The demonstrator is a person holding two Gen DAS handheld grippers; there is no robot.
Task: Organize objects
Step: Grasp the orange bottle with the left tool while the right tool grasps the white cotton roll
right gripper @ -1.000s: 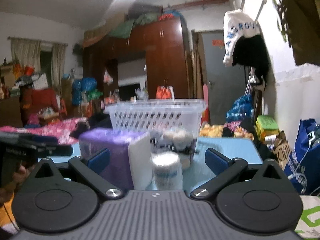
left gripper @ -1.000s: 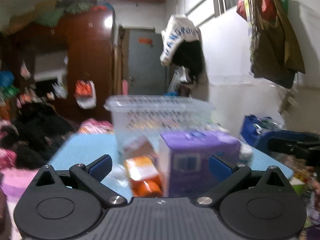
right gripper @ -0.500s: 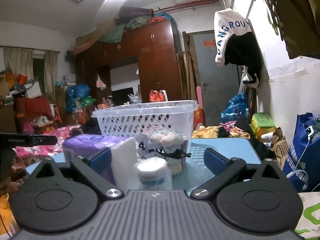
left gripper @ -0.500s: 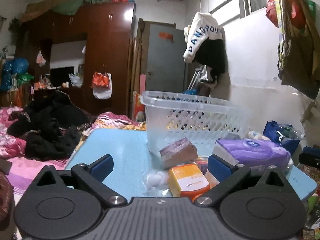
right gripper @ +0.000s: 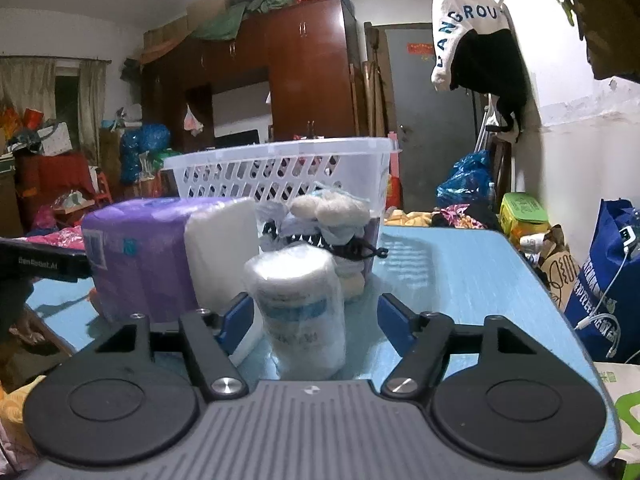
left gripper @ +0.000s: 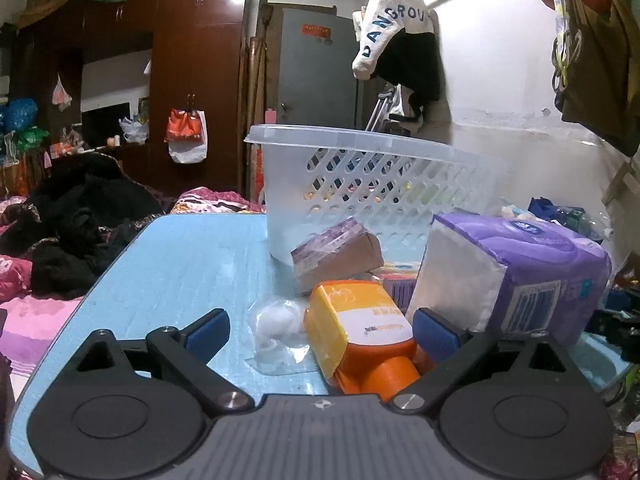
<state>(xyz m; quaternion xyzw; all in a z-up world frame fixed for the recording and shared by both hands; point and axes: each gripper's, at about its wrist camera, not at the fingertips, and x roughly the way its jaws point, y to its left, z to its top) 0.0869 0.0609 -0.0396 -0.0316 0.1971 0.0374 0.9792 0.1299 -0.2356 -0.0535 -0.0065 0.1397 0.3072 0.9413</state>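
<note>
Narrowed since earlier: right gripper (right gripper: 314,318) jaws closing around white plastic-wrapped roll (right gripper: 298,306), seemingly not yet pressing. Left gripper (left gripper: 320,332) wide, straddling orange-yellow bottle (left gripper: 360,330).

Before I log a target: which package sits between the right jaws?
The white plastic-wrapped roll, standing upright between the closing jaws, untouched; the purple tissue pack sits outside to its left.

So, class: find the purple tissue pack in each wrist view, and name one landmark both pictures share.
Left wrist view: purple tissue pack at right, beside the orange bottle.
Right wrist view: purple tissue pack at left, beside the white wrapped roll.
Shared landmark: the white basket behind it.
</note>
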